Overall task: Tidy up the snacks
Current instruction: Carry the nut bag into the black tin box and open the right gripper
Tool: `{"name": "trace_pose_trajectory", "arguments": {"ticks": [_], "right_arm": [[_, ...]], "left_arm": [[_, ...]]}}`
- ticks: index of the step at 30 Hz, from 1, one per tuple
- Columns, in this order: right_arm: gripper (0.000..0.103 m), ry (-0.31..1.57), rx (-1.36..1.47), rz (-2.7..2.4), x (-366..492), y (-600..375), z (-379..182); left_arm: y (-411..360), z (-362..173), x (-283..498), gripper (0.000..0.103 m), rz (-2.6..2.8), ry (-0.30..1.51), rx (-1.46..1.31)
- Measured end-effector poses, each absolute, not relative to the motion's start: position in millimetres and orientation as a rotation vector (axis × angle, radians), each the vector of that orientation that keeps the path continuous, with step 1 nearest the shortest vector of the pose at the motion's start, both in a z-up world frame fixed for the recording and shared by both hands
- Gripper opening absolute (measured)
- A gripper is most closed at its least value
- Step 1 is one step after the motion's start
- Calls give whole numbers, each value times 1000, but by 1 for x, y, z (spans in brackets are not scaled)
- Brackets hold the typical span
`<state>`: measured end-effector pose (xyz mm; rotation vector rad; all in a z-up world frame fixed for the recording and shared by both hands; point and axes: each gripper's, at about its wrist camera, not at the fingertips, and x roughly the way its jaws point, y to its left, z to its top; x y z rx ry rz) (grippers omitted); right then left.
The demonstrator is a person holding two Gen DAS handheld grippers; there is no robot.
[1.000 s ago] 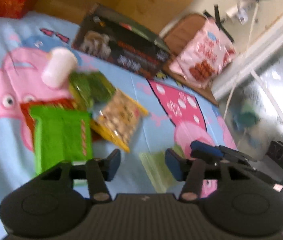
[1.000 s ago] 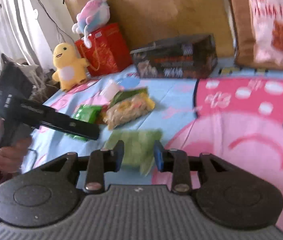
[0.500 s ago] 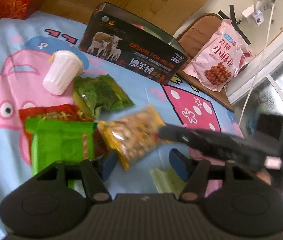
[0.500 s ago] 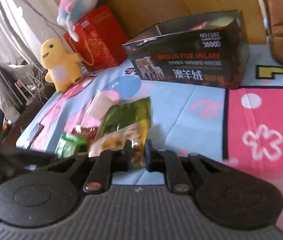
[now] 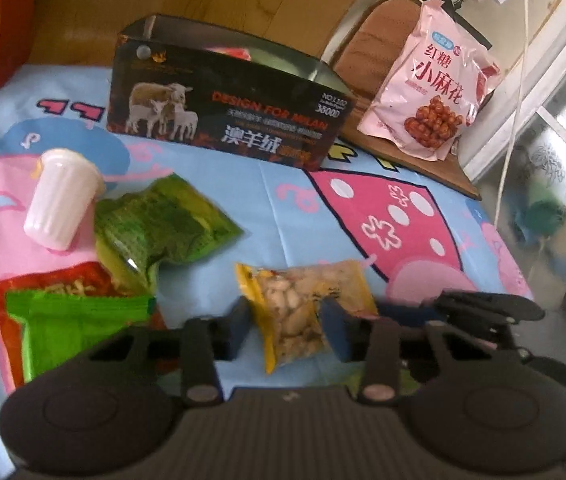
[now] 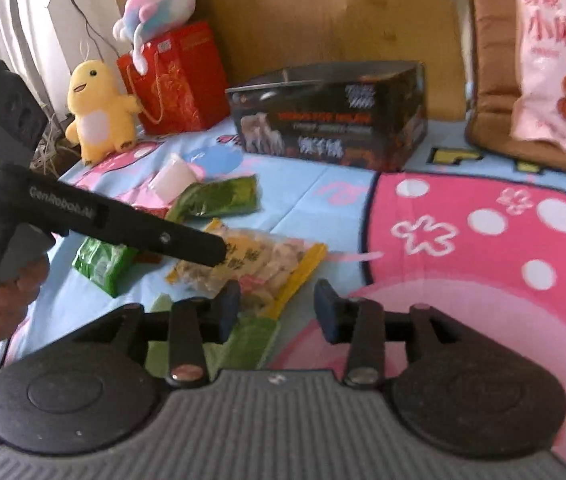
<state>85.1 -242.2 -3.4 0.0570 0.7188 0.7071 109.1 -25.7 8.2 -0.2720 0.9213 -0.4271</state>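
Observation:
A yellow nut packet [image 5: 303, 308] lies on the cartoon bedsheet [image 5: 275, 200]. My left gripper [image 5: 287, 330] is open with its jaws on either side of the packet's near end. The packet also shows in the right wrist view [image 6: 259, 264]. My right gripper [image 6: 277, 312] is open and empty just right of it, above a pale green packet [image 6: 251, 340]. A dark green packet [image 5: 163, 224], a white cup on its side [image 5: 61, 200], a bright green packet [image 5: 75, 324] and a red packet [image 5: 67, 280] lie to the left. The open black box [image 5: 223, 120] stands behind.
A big pink snack bag [image 5: 431, 84] leans on a brown cushion [image 5: 375, 44] at the back right. A red gift bag [image 6: 179, 80], a yellow plush [image 6: 99, 116] and a pastel plush [image 6: 159, 0] stand at the back left. The headboard [image 6: 323, 12] is behind.
My right gripper has opened, let go of the nut packet and drawn back right. My left gripper has moved in so its open jaws flank the packet, which now lies nearer me.

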Motion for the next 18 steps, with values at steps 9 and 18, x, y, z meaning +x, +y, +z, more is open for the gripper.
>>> {"name": "trace_pose_trajectory", "arguments": {"ticks": [9,18], "right_arm": [[14,586,22,690,106,-210,32],[33,509,-48,552,211,-165,60]], "left_arm": [[2,70,151,28,-444,753,-302],[16,81,234,48,-297,711,-239]]}}
